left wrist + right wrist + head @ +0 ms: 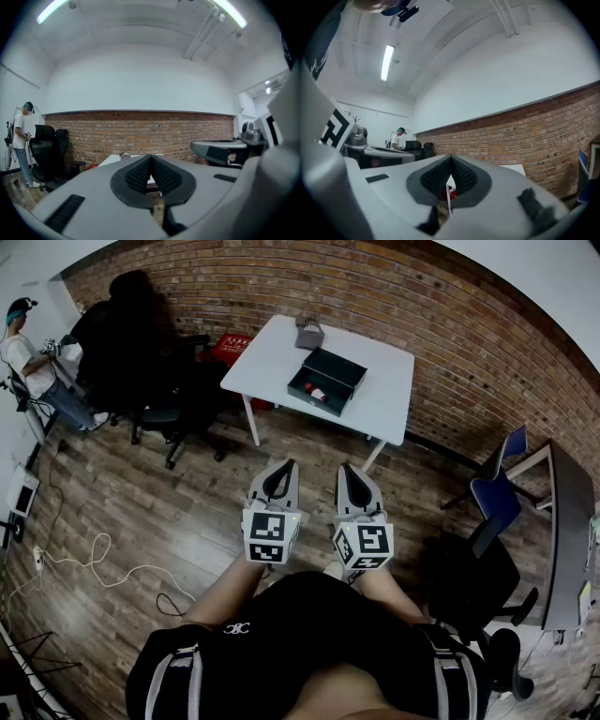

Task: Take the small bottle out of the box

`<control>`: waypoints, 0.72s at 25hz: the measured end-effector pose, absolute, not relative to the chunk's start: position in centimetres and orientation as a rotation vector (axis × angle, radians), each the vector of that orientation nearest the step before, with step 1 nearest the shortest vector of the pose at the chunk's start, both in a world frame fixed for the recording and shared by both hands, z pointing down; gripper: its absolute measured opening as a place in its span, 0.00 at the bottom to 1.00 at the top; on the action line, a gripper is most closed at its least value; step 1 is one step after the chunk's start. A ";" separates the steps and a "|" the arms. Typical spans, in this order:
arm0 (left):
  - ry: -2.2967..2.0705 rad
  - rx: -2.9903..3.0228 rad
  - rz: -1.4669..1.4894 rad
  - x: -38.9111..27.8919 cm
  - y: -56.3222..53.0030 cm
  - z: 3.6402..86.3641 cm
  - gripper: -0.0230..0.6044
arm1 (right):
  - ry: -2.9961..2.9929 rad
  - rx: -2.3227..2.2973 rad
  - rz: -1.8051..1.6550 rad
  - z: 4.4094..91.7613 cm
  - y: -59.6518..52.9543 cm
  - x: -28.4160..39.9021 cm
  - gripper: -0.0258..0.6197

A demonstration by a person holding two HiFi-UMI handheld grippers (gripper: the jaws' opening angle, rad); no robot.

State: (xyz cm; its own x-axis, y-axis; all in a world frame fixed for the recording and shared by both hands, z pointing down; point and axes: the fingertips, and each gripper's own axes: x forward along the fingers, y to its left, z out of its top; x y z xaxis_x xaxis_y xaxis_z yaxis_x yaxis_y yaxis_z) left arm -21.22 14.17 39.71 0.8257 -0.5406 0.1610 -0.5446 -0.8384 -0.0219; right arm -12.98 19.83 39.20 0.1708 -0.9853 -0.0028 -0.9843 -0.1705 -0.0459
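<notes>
Your left claw (279, 468) and right claw (354, 471) are held side by side, close in front of your body, both pointing ahead over the wooden floor (141, 512). In the left gripper view, the left claw (151, 160) has its ribbed pads pressed together at the tips with nothing between them. The right gripper view shows the same: the right claw (451, 160) is fully closed and empty.

The box (326, 381) lies well ahead of both claws, out of their reach, on the white surface (267, 357). It is black and its lid is open. The small bottle (318, 394) lies inside it, toward the side nearer your claws; it looks red and white, but it is too small to make out more. A grey object (309, 332) stands on the surface just beyond the box, near the far edge.

Past the surface runs a brick wall (281, 277). Far to the left of your left claw are black office chairs (141, 343) and a person (33, 362), and a white cable (84, 563) trails on the floor on that side. To the right of your right claw stands a blue chair (497, 495).
</notes>
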 end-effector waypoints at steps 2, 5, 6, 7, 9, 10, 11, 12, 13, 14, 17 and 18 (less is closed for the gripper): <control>-0.886 2.977 0.252 -20.8 14.4 39.8 0.06 | 2.005 -2.370 -0.049 39.4 19.9 -12.6 0.09; -0.884 2.974 0.258 -20.3 14.5 40.0 0.06 | 2.012 -2.360 -0.059 39.6 19.7 -12.2 0.09; -0.883 2.971 0.262 -20.1 14.4 40.2 0.06 | 2.011 -2.355 -0.062 39.6 19.5 -12.0 0.09; -0.883 2.967 0.267 -19.9 14.2 40.4 0.06 | 2.008 -2.347 -0.065 39.6 19.4 -11.9 0.09; -0.885 2.960 0.275 -19.4 14.0 40.6 0.06 | 2.007 -2.326 -0.070 39.6 19.1 -11.4 0.09; -0.887 2.958 0.276 -19.1 13.9 40.6 0.06 | 2.008 -2.316 -0.071 39.6 19.0 -11.2 0.09; -0.889 2.956 0.277 -18.8 13.9 40.6 0.06 | 2.010 -2.307 -0.073 39.7 18.9 -10.9 0.09; -0.890 2.956 0.280 -18.4 13.9 40.7 0.06 | 2.013 -2.300 -0.075 39.7 18.8 -10.5 0.09; -0.891 2.956 0.285 -17.9 13.8 40.7 0.06 | 2.016 -2.293 -0.079 39.8 18.7 -10.1 0.09; -0.891 2.957 0.290 -17.4 13.8 40.8 0.06 | 2.019 -2.287 -0.084 39.8 18.6 -9.7 0.09; -0.887 2.953 0.309 -15.7 13.8 40.9 0.06 | 2.025 -2.272 -0.103 40.1 18.2 -8.2 0.09; -0.885 2.951 0.315 -15.1 13.8 40.9 0.06 | 2.029 -2.267 -0.109 40.2 18.1 -7.6 0.09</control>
